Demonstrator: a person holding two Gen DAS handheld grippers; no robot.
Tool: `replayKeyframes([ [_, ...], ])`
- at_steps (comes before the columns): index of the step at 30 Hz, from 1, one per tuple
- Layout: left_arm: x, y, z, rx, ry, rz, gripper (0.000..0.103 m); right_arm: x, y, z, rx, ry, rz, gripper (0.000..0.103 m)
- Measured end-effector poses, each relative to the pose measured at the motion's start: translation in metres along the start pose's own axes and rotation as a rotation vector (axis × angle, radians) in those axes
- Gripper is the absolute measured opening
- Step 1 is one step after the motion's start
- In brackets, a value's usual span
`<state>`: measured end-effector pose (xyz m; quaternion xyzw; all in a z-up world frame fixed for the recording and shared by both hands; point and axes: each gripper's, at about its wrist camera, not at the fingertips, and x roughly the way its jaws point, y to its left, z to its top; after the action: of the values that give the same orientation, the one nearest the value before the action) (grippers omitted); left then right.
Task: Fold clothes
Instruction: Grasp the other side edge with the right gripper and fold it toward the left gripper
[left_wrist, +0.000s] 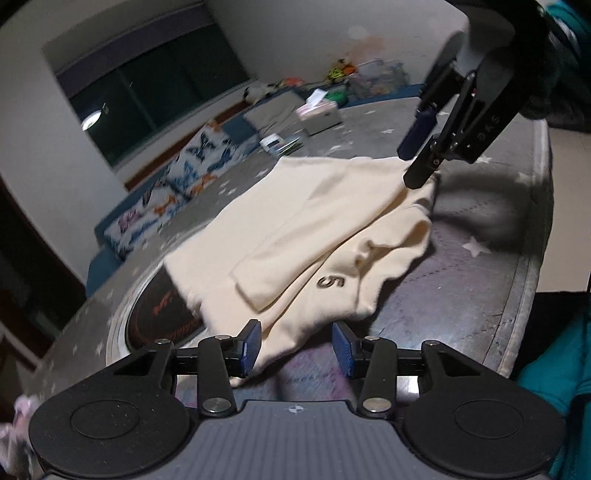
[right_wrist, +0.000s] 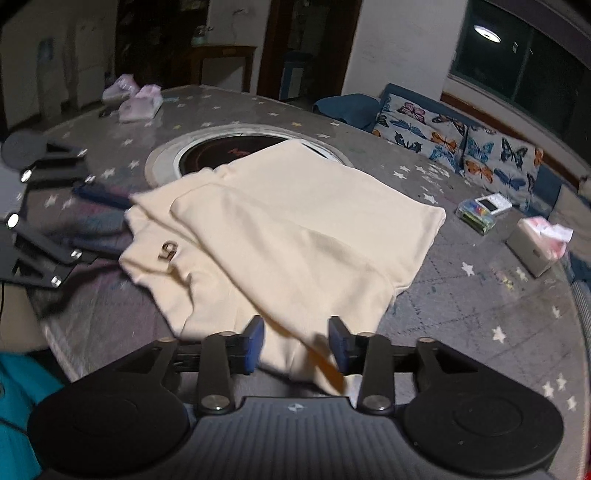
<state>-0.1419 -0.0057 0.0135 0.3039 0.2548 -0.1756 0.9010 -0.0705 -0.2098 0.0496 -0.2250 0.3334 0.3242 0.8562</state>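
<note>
The cream garment lies on the star-patterned worktop, directly ahead of both grippers and partly over the round inset burner on its far side from the right gripper. It already looks partly folded: one broad panel is laid flat over the body, a sleeve cuff rests across the front near the small embroidered mark, and the outline is roughly rectangular, though the near edges are rumpled and uneven. The left gripper has its blue pads spread apart, with a hem corner lying in the gap between them but not pinched. The right gripper is likewise spread, cloth lying between its fingers without being clamped; seen from the left wrist camera it hangs over the garment's far corner. Judging from this, the first fold or two seem done, and what is left is to take hold of the near edge, bring it over once more, and square up the loose corners. A tissue box sits well off to the right gripper's right.
</note>
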Motion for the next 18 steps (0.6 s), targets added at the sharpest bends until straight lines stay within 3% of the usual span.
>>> replayKeyframes([
  [2, 0.004, -0.005, 0.000, 0.025, -0.014, -0.001, 0.045, -0.003, 0.007, -0.004, -0.046, 0.008, -0.013, 0.043],
  [4, 0.008, -0.007, 0.000, 0.034, -0.024, -0.004, 0.035, -0.006, 0.014, -0.007, -0.087, 0.013, -0.015, 0.044],
  [6, 0.010, -0.006, 0.001, 0.023, -0.032, -0.009, 0.019, -0.008, 0.021, -0.010, -0.129, 0.012, -0.016, 0.050],
  [8, 0.011, 0.000, 0.004, -0.021, -0.038, -0.013, 0.013, -0.008, 0.028, -0.013, -0.176, 0.007, -0.022, 0.051],
  [12, 0.015, 0.018, 0.012, -0.139, -0.043, -0.028, 0.010, -0.003, 0.039, -0.015, -0.232, -0.005, -0.015, 0.054],
  [18, 0.024, 0.042, 0.024, -0.283, -0.037, -0.060, 0.009, 0.015, 0.042, -0.011, -0.240, -0.041, -0.003, 0.051],
])
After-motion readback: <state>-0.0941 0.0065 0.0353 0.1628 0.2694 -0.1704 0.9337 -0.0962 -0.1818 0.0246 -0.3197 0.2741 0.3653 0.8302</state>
